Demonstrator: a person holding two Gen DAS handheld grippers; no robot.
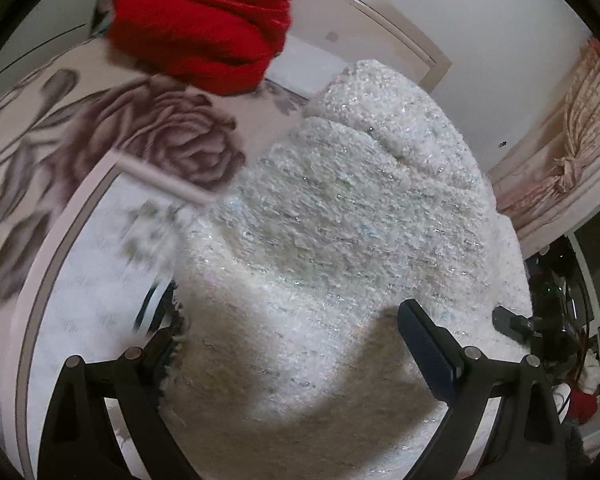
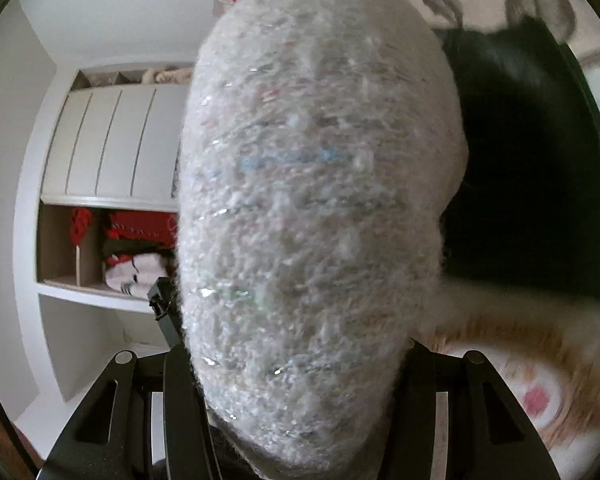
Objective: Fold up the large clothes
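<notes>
A thick white fuzzy garment (image 1: 340, 220) with glittery threads is bundled up and fills both views. In the left wrist view my left gripper (image 1: 292, 340) has its jaws wide apart, and the bundle packs the whole gap between them. Its left finger (image 1: 160, 356) is half buried in the fringe, and its right finger (image 1: 424, 344) presses on the cloth. My right gripper (image 2: 300, 360) is shut on the same garment (image 2: 320, 200), which bulges up from between its fingers and hides their tips. A dark gripper part (image 1: 516, 322) shows at the bundle's right edge.
A folded red cloth (image 1: 204, 28) lies on rose-print bedding (image 1: 160, 136) at the upper left. Pink curtains (image 1: 572, 152) hang at the right. A white wardrobe (image 2: 112, 144) with a shelf of red and white clothes (image 2: 136, 248) is on the left. A black cloth (image 2: 520, 160) lies at the right.
</notes>
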